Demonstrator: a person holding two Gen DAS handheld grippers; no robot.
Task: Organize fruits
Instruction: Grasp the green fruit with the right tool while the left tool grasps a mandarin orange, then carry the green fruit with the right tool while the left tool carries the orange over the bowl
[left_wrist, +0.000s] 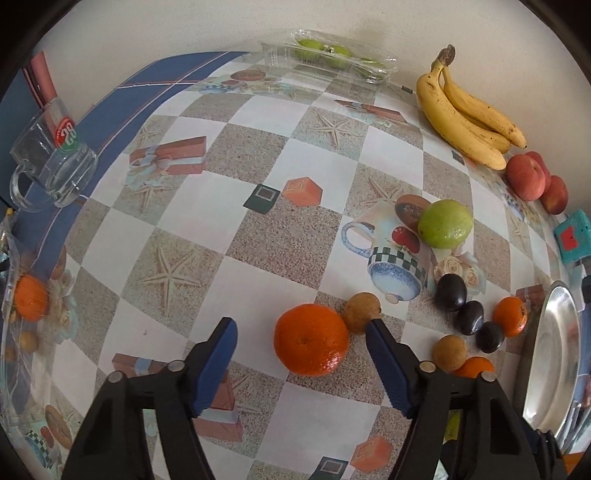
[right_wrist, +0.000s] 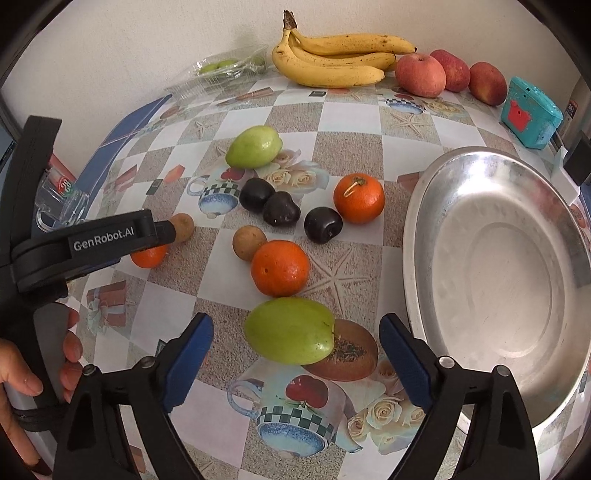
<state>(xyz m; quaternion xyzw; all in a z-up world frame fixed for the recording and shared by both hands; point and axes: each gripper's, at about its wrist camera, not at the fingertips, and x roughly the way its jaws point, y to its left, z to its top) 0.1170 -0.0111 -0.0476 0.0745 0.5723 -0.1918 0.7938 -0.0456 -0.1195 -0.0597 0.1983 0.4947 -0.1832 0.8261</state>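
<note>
Here, left gripper fingers apart around an orange on the desk, not touching; right gripper fingers apart around a green fruit, beside the metal tray.

You see a shiny, brushed metal tray on a smooth printed tabletop. A clear glass mug and glossy clear plastic box sit nearby. Your jaws carry matt blue ribbed pads.
</note>
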